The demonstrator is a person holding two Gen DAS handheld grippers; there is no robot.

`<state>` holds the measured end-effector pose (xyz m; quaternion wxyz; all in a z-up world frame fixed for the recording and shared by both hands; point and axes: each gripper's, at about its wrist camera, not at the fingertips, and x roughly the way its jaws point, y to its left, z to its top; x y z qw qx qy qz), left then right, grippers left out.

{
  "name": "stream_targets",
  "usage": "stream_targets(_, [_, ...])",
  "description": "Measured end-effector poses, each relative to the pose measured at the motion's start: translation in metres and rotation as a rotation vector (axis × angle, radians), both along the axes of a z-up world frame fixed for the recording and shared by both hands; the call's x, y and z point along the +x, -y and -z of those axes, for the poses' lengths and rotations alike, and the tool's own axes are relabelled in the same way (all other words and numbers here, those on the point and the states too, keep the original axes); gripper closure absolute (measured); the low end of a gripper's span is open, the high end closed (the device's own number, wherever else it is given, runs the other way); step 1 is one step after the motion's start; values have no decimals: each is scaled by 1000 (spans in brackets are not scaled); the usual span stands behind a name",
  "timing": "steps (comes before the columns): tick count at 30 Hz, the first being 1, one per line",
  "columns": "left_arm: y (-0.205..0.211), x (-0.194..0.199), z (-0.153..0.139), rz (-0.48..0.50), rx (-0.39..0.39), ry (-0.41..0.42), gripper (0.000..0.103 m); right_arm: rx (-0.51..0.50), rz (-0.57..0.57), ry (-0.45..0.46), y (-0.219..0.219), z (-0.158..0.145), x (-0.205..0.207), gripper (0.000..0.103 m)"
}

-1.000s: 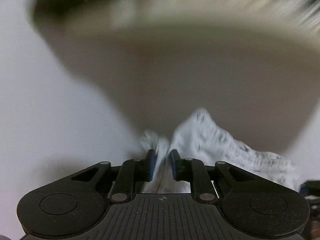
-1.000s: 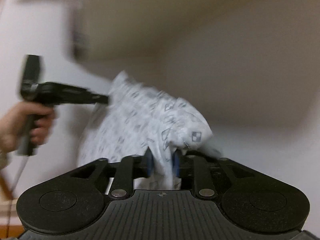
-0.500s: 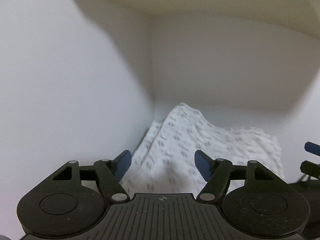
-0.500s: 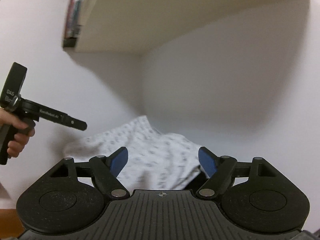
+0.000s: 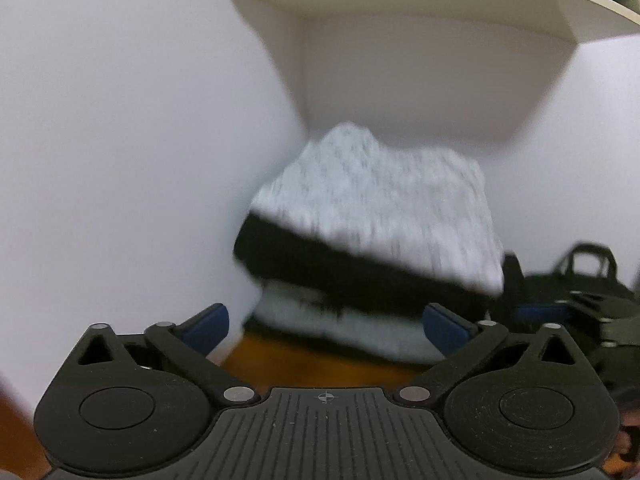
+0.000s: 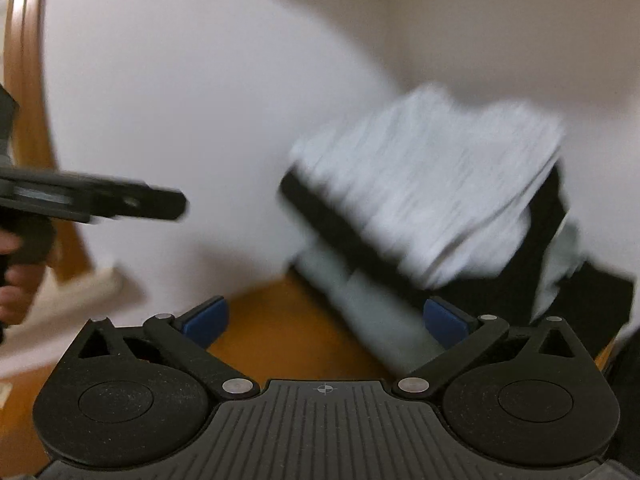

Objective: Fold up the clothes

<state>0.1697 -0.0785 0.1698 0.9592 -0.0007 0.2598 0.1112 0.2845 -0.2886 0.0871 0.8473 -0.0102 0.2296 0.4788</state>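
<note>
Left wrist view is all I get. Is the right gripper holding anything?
Observer: No. The right gripper is open, with nothing between its fingers.
Operator: Where's my left gripper relative to the stack?
Observer: The left gripper is to the left of the stack and apart from it, with a hand on its handle.
Operator: What about the stack's right side?
Observer: The black garment hangs down that side from under the white patterned top. The picture is blurred, so I can't tell more.
</note>
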Motion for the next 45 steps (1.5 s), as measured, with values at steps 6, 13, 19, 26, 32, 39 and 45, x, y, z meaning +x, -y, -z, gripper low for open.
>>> stream_targets(6, [-9,-95,48,-25,-22,-30,0,-99,30,-62,-29,39,-66,0])
stream_targets(13, [-31,-160,110,-52,-50,-90,0,-229,104,-19,-62,66,-113,0])
stream_targets(19, [-56,-162,142,-8,-83,-105,0,-299,148,-5,-80,81,-141,0])
stream_targets(26, [-75,-149,151,66,-120,-158,0,-325,258,-19,-86,90,-157,0])
stream_targets(32, [-79,-155,146,123,-190,-124,0,-312,433,-62,-77,92,-170,0])
stream_targets(39, [-75,-155,155,159,-160,-142,0,-302,625,-90,-71,92,-201,0])
stream_targets(45, [-67,-153,160,192,-71,-179,0,-305,789,-130,-69,90,-222,0])
